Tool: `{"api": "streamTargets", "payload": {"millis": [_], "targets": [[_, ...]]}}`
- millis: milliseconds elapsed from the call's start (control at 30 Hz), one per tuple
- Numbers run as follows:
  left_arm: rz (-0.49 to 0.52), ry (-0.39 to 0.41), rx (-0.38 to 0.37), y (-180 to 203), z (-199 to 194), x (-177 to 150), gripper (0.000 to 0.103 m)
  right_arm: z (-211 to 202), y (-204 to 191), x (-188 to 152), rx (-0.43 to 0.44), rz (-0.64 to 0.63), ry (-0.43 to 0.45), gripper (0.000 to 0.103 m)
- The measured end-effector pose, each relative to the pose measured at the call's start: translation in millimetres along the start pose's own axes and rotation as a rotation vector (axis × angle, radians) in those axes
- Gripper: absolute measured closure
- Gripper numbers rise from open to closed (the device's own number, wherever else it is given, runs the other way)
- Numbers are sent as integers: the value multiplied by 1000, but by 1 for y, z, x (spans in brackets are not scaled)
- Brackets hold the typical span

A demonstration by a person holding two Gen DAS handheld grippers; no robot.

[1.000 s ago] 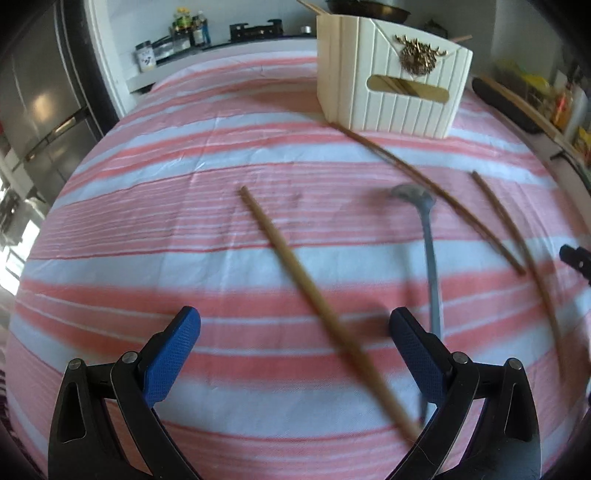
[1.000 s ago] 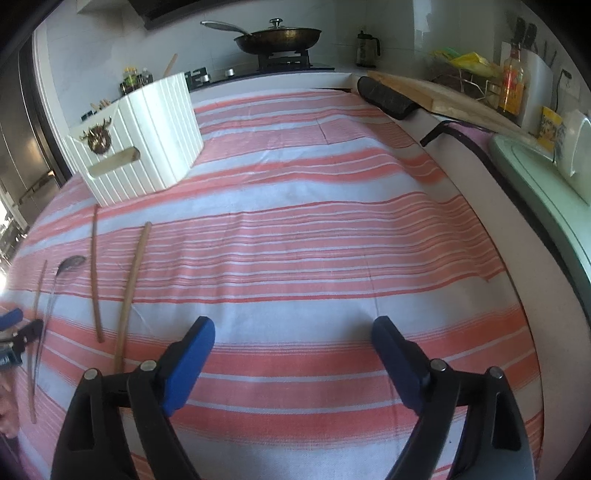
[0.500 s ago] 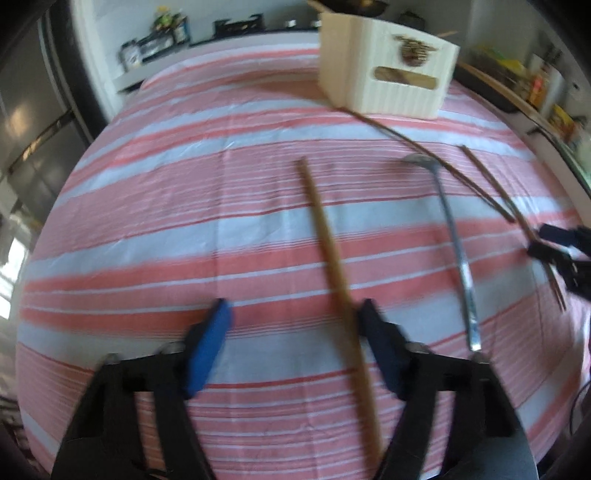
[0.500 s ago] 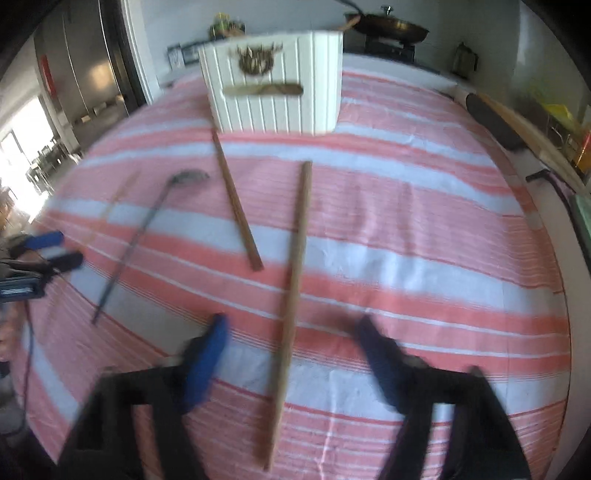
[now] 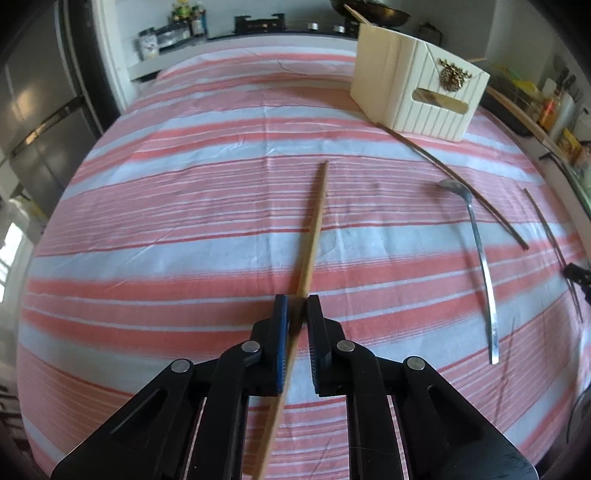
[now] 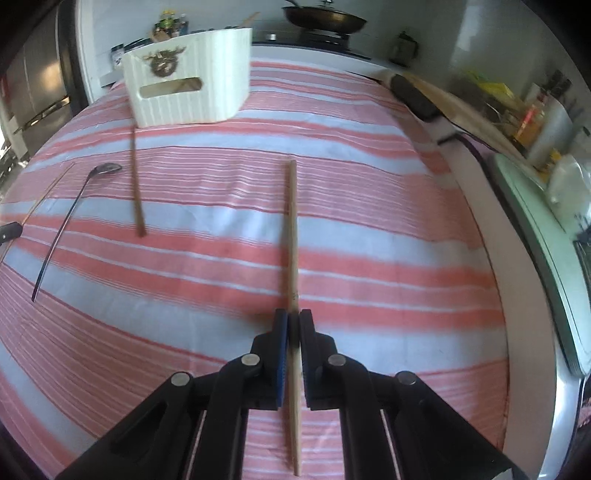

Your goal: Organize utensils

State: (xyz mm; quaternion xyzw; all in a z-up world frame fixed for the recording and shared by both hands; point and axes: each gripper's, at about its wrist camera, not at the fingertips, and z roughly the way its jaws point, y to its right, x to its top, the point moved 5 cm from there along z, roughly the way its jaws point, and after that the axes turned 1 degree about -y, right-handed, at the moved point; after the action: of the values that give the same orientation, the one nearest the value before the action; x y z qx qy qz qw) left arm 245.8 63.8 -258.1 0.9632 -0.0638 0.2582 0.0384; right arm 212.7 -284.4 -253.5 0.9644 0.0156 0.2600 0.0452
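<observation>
My left gripper (image 5: 296, 301) is shut on a light wooden chopstick (image 5: 314, 229) that points away over the striped cloth. My right gripper (image 6: 292, 316) is shut on another light wooden chopstick (image 6: 292, 229). A white ribbed utensil box (image 5: 417, 98) stands at the far side; it also shows in the right wrist view (image 6: 190, 94). A metal spoon (image 5: 478, 254) and a dark chopstick (image 5: 454, 177) lie on the cloth right of my left gripper. In the right wrist view the spoon (image 6: 64, 221) and dark chopstick (image 6: 136, 177) lie at the left.
A red and white striped cloth (image 5: 184, 221) covers the table. A thin dark stick (image 5: 550, 236) lies at the far right. A wok (image 6: 323, 16) sits on the stove behind. Bottles and a cutting board (image 6: 461, 107) line the right counter. A fridge (image 5: 37, 103) stands at the left.
Both grippers went from wide open to shut, each closing on a light chopstick. Both views swung so that the held chopstick now runs straight ahead between the jaws.
</observation>
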Motion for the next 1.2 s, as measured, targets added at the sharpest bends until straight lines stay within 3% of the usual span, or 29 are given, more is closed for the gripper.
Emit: {"api": "streamTargets", "payload": {"millis": [33,100,167,433,600,833,1200], "targets": [[13,-13,-16,0,1,1,83,-1,2,-1,17,1,-3,93],[45,-41,-43,2,3,3,65,0,0,-1,41,-1,-10,68],[86,-65,-44,4,4,5,42,-3,-1,-2,72,-4,-16,58],[137,-135,23,-4,24,21,5,1,-1,-1,178,-70,-169,58],[117,-132,-2,-12,31,24,0,8,8,5,182,-57,-200,58],[121,-118,4,-10,29,23,0,10,4,5,171,-62,-143,50],[126,-104,-9,-13,29,22,0,11,4,5,157,-60,-137,48]]}}
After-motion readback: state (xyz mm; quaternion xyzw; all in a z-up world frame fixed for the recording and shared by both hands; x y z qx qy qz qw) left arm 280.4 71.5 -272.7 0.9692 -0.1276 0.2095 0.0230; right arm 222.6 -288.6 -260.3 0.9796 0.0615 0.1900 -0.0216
